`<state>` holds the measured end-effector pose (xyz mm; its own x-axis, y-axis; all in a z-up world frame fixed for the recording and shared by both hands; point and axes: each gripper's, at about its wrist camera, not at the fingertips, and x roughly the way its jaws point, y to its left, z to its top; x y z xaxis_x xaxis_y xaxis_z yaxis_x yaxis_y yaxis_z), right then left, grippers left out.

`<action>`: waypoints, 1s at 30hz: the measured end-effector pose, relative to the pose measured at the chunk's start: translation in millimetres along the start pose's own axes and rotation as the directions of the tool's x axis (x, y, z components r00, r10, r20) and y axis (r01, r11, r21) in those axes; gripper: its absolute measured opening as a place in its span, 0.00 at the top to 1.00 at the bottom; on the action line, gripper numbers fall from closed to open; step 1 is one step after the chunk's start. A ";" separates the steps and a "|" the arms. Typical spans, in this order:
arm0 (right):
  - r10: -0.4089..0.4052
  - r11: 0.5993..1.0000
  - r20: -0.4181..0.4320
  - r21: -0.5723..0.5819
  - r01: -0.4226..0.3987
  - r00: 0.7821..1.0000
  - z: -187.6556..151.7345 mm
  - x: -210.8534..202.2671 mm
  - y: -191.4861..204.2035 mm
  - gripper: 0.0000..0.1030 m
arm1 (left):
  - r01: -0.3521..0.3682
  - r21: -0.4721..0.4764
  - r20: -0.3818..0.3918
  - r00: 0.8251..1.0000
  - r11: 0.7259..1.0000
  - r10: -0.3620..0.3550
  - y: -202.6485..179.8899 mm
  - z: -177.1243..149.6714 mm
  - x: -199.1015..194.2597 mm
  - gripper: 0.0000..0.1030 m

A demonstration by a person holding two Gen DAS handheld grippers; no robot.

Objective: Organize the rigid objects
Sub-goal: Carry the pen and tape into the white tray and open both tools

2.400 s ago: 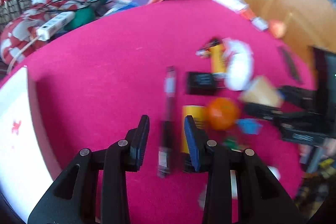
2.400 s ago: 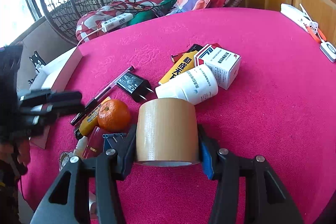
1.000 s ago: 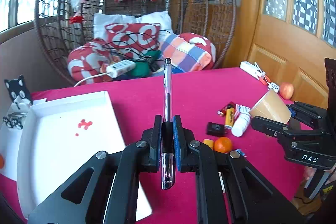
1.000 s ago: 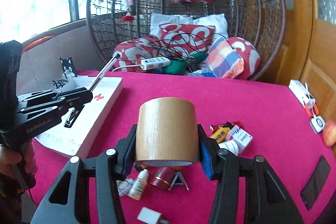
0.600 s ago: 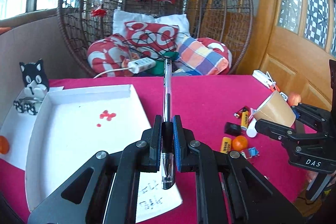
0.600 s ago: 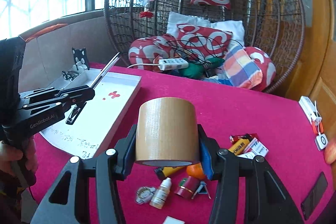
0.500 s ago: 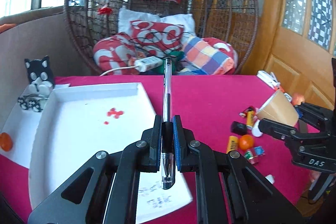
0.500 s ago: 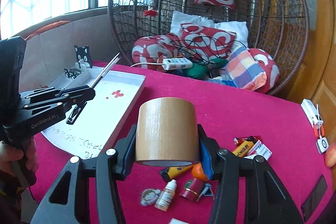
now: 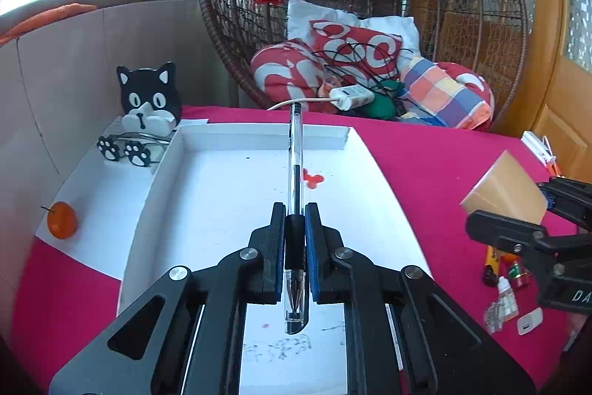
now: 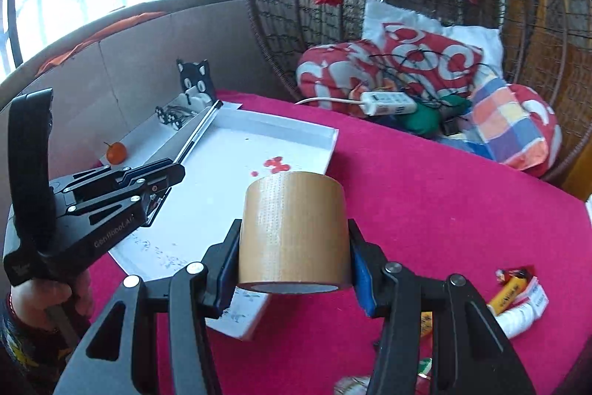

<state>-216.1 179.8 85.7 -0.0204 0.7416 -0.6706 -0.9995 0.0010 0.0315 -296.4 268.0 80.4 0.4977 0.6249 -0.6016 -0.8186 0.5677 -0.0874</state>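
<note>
Both grippers had swung off the clutter toward the tray since the earlier frames: 2.4 s back the left gripper (image 9: 295, 236) stood open over the pen on the cloth, and by now it was over the tray (image 9: 259, 136) with the pen (image 9: 295, 173) pinched at its black grip section, barrel running forward toward the tray's far wall. Right gripper (image 10: 292, 261) was clamped on the tape (image 10: 292, 228), same hold as before, now just off the tray's right edge instead of over the pile.

Tray sat at the table's (image 10: 425, 195) left side, bare apart from a red mark (image 9: 312, 179) mid-floor and scribbles near its front edge. Both loads were in the air; neither touched the tray. An orange (image 9: 62, 225) and a cat holder (image 9: 148, 99) sat on the white sheet (image 9: 92, 210) left of the tray.

Step in hand, by my read: carry phase, both items heading for the tray. Pile (image 9: 507, 284) of small items was left at the table's right front, so the task looked early.

Next move probably calls for:
- left: lower till the pen lies near flat on the tray floor, then open; dropped from height it could roll
- right: shift left over the tray's right edge, set the tape down on a flat end, release
- stagger the two, since the grippers were near each other
</note>
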 end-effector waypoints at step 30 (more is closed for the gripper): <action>-0.038 0.999 0.006 0.019 0.037 0.999 17.0 71.4 20.8 0.15 | -0.188 -0.095 -0.065 0.981 0.978 0.183 47.3 -0.1 28.2 0.00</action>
<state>-237.9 244.2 51.1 0.0174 0.7449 -0.6670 -0.9989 0.0416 0.0204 -321.1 312.4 59.2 0.3202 0.6820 -0.6576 -0.9210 0.3867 -0.0475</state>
